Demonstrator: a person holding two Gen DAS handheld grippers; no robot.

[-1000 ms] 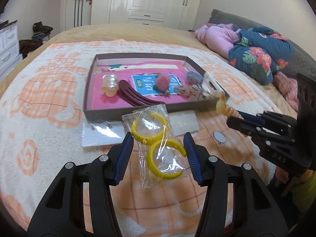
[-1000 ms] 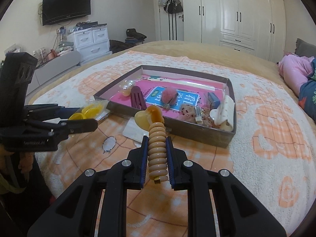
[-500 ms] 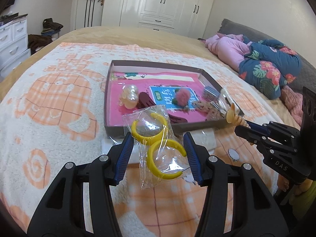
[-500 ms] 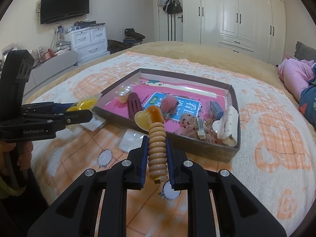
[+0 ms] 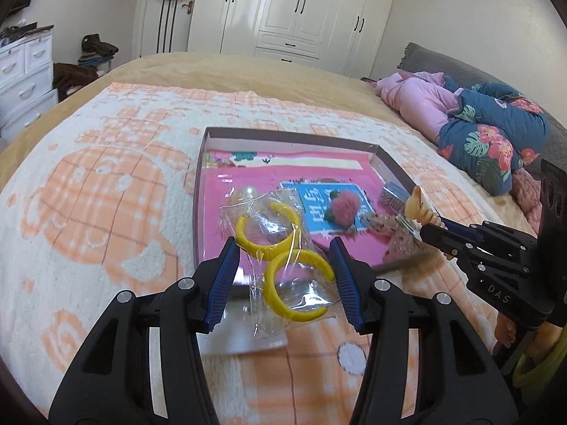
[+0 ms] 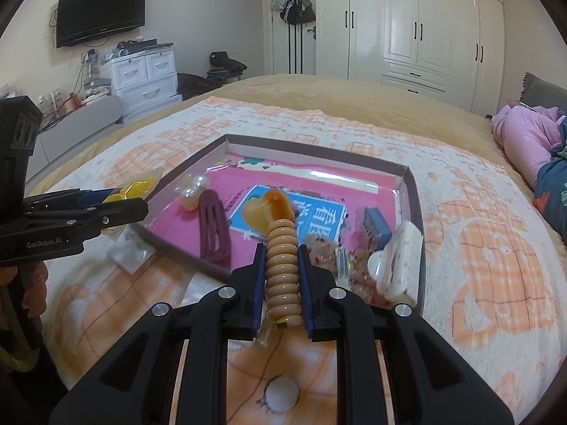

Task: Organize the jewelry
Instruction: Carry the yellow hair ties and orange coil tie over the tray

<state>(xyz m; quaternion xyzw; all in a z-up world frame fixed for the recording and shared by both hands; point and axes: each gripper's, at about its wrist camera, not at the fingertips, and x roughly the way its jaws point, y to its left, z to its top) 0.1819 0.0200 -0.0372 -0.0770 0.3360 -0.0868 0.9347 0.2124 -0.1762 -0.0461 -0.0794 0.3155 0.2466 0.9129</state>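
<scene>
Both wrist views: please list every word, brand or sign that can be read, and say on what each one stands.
"GenRobot.AI": on the side of the left tool, right wrist view.
"DAS": on the side of the right tool, left wrist view.
"看图": large white characters on the blue card in the tray; my reading is uncertain.
Small print on that card: too blurred to read.

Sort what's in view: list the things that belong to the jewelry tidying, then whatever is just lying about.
Job: bagged yellow hoops in left gripper; beige spiral clip in right gripper; tray; maroon clip.
Lying about: pink clothes, floral quilt, television.
</scene>
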